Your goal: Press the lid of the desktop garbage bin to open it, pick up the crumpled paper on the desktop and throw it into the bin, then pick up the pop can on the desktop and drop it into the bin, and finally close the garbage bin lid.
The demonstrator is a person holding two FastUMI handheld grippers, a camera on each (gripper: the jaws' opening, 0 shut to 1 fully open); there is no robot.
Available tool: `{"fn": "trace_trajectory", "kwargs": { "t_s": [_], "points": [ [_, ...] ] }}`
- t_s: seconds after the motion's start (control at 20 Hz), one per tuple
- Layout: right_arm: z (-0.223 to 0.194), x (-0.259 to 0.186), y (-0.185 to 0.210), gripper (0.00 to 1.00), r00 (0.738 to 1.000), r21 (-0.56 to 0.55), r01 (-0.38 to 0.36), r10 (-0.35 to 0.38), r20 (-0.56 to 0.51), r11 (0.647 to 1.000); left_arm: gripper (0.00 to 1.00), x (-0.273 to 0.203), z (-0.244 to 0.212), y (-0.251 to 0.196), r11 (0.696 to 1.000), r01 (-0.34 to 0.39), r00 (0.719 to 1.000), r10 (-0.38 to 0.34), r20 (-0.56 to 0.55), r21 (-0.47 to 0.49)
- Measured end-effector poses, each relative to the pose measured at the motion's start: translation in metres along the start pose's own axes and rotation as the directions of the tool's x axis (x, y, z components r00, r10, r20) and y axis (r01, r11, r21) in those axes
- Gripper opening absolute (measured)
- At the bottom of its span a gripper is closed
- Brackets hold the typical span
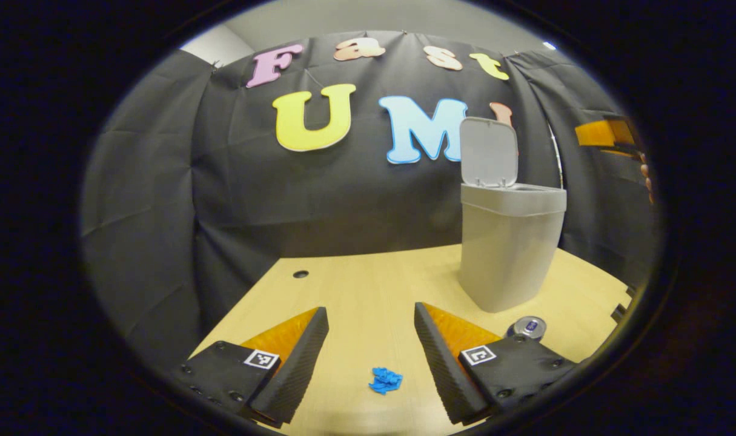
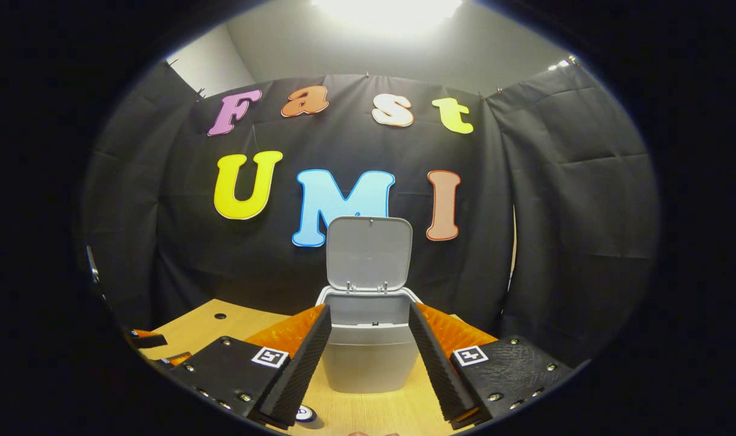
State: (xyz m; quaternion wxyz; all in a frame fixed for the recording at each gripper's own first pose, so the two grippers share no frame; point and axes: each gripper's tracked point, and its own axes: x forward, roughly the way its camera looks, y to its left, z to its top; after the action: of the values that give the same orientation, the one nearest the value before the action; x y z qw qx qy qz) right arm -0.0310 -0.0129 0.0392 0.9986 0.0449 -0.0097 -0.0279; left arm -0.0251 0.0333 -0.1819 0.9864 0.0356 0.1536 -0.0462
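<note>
My left hand-held gripper (image 1: 371, 339) hangs low over the pale wooden table (image 1: 368, 284) with its jaws spread wide and nothing between them. On the table, in the gap between its two fingers, lies a small crumpled wad of blue paper (image 1: 385, 380), touched by neither finger. Just past the right-hand finger in the left gripper view, a silver pop can with a blue top (image 1: 527, 327) sits on the table, partly hidden behind that finger, near the foot of the grey plastic desktop garbage bin (image 1: 507, 248). The bin stands upright toward the right side of the table, and its grey hinged lid (image 1: 489, 151) is flipped up and standing nearly vertical at the back, so the mouth is open.

My right hand-held gripper (image 2: 369, 348) is also released, jaws wide apart and empty, raised and facing the bin (image 2: 368, 357) head on; in the right gripper view the bin's body appears between its fingers, farther off, with the raised lid (image 2: 368, 254) above. A small dark round hole (image 1: 300, 274) marks the table toward the back left.
</note>
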Motion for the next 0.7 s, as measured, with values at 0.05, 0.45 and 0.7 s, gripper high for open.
{"fn": "trace_trajectory", "kwargs": {
  "t_s": [0.05, 0.45, 0.7],
  "points": [
    [0.005, -0.001, 0.005, 0.84, 1.0, -0.001, -0.003, 0.003, 0.008, 1.0, 0.93, 0.005, -0.008, 0.003, 1.0, 0.006, 1.0, -0.006, -0.015, 0.005],
    [0.018, -0.008, 0.027, 0.84, 0.999, -0.046, -0.015, 0.017, 0.036, 0.999, 0.96, 0.047, -0.106, -0.001, 1.0, 0.031, 0.973, -0.031, -0.227, -0.001],
    [0.012, -0.003, 0.021, 0.84, 0.999, -0.027, -0.036, 0.037, 0.016, 0.999, 0.94, 0.055, -0.145, -0.015, 0.999, 0.039, 0.952, -0.035, -0.304, 0.006]
  ]
}}
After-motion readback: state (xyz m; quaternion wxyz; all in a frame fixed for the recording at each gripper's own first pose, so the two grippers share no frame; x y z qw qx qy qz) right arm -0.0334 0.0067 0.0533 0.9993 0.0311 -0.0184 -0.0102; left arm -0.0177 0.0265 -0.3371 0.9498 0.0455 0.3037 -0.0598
